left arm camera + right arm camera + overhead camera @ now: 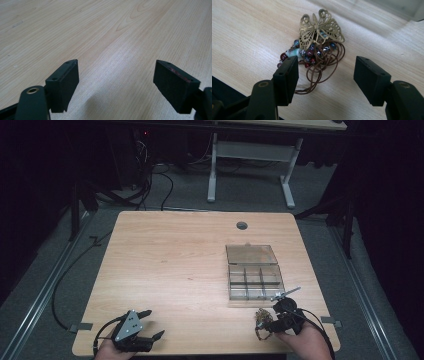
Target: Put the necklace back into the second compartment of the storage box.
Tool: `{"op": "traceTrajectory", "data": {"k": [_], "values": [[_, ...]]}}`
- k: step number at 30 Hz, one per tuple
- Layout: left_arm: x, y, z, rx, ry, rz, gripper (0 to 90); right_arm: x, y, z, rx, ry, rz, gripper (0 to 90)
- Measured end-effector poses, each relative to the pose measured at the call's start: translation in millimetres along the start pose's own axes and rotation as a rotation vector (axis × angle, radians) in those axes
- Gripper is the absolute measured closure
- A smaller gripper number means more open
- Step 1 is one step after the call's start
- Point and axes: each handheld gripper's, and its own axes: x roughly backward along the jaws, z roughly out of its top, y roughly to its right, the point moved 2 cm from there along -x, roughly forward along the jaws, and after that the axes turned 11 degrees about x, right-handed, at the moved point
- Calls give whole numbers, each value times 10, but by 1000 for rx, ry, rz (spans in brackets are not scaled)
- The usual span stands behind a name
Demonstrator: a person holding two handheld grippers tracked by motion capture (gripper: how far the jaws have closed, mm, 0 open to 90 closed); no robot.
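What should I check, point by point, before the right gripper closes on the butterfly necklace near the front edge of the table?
1. Right gripper open wide enough: ok, its jaws stand apart.
2. Butterfly necklace between the jaws: not ok, the pendant and beads lie just beyond the tips; only cord loops reach in.
3. Necklace free of other things: ok, it lies alone on the table.
4. Compartment box ready to receive: ok, its lid is folded back.
5. Compartments empty: cannot tell from the high view.
6. Left gripper out of the way: ok, open, at the other front corner.
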Motion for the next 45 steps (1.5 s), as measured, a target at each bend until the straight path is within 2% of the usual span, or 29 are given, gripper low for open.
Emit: {"op": "traceTrajectory", "data": {"k": [4, 7, 15, 21, 26, 27, 34, 45], "values": [[0, 2, 0, -3, -2, -2, 211, -50, -37, 6, 43, -29, -13, 424], [-1, 2, 0, -4, -5, -3, 212, -84, -62, 19, 51, -29, -1, 461], [-4, 4, 1, -5, -7, -1, 212, -146, -72, 94, 77, -35, -18, 548], [-5, 5, 0, -6, -9, -1, 212, -156, -106, 139, 108, -34, -30, 751], [-4, 6, -1, -7, -8, -1, 212, -151, -125, 152, 131, -41, -33, 803], [-4, 6, -1, -7, -8, -1, 212, -139, -125, 154, 133, -37, -33, 837], [-5, 6, 0, -7, -11, -3, 213, 18, -86, 172, 135, -39, -32, 846], [-6, 6, 0, -8, -12, -3, 213, 236, -23, 216, 113, -34, -30, 845]]}}
